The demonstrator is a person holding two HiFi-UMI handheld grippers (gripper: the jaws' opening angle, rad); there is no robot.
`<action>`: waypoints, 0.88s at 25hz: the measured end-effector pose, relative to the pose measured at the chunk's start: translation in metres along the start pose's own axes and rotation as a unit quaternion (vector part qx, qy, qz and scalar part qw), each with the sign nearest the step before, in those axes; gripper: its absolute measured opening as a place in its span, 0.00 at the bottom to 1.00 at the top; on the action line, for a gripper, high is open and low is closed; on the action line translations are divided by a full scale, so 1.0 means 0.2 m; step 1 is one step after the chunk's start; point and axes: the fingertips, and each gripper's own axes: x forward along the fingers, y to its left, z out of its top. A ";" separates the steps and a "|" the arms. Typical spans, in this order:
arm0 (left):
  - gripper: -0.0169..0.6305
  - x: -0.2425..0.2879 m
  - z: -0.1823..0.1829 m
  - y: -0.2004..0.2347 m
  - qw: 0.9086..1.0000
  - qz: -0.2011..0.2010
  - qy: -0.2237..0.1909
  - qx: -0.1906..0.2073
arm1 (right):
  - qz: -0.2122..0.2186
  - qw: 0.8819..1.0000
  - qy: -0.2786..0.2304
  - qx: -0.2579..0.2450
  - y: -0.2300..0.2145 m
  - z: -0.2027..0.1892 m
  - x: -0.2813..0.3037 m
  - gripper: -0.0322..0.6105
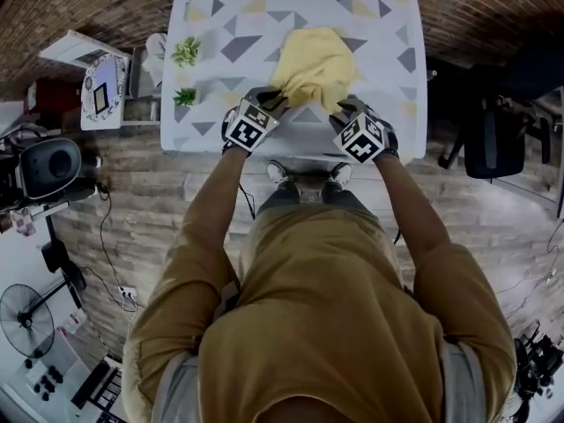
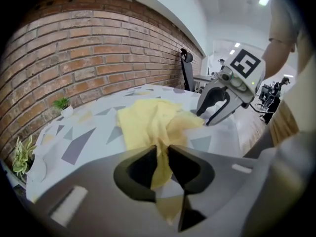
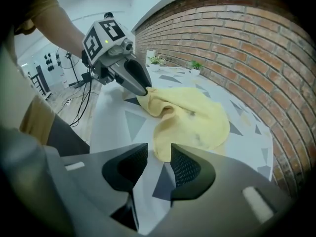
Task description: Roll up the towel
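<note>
Pinched closest to the lens, a fold of the yellow towel [image 2: 148,120] runs between the jaws of the left gripper [image 2: 162,152], which are shut on the cloth. The rest of the towel lies in a crumpled heap on the patterned table [image 1: 388,60], near its front edge, with both tools at its near side. The right gripper [image 3: 159,149] stands at the other near corner with its jaws a little apart; the hem reaches in between their tips but does not look squeezed. No roll has been started, so this reads as the opening grasp. The next move likely calls for the right jaws to close on that hem, then for both corners to be drawn apart to flatten the heap. Two small potted plants [image 1: 186,51] stand well to the left
</note>
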 end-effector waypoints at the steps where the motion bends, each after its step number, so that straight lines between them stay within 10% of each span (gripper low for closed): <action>1: 0.25 -0.01 0.00 -0.01 1.000 0.000 -0.002 0.001 | 0.001 1.000 0.001 0.002 0.00 0.00 0.01 0.25; 22: 0.25 -0.11 -0.07 -0.15 0.999 -0.011 -0.032 -0.026 | -0.021 0.996 -0.044 0.069 0.03 -0.03 -0.11 0.09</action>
